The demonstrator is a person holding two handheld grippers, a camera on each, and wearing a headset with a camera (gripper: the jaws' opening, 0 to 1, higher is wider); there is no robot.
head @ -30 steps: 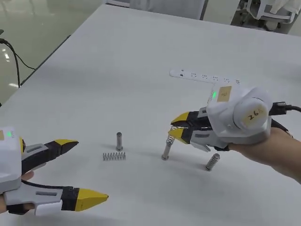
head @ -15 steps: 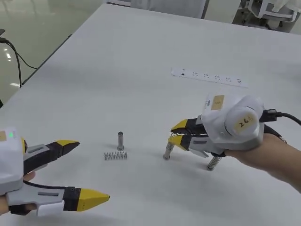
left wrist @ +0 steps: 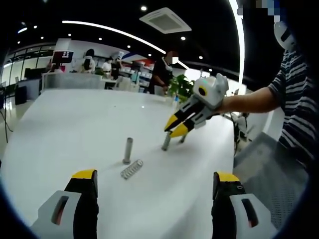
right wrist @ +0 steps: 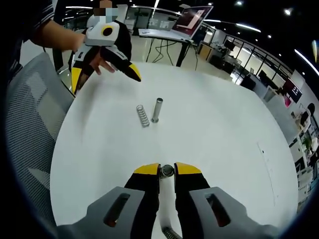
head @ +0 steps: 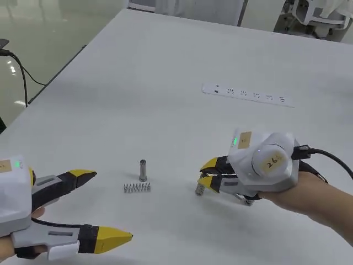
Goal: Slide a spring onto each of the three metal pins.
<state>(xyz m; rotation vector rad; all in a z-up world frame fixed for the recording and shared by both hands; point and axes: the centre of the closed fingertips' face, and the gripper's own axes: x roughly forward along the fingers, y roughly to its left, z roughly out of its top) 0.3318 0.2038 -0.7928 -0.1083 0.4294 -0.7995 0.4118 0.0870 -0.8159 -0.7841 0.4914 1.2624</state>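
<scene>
Jaws of the right gripper [head: 207, 172] stand nearly together, pinching what looks like the top coils of the held spring [right wrist: 167, 171] on the middle pin [head: 199, 189]. In the right gripper view the yellow tips flank the pin's round top closely on both sides. Just behind, partly hidden under the gripper's body, the third pin [head: 246, 200] appears to carry its own spring. Well apart to the left the bare pin [head: 143, 169] stands upright, with the loose spring [head: 137, 187] lying on its side just beside its foot on the white surface [head: 165, 83]. The left gripper [head: 102, 207] hovers near the front edge, jaws wide apart and empty. The pins seem to stand free, so any sideways drag while the coils are pushed down could tip the middle pin. A coil snagging on the pin's rim would invite exactly that pull. Letting go of a squeezed spring might make it jump off. The gripper's body sits so close to the third pin that a careless withdrawal could knock it over.
</scene>
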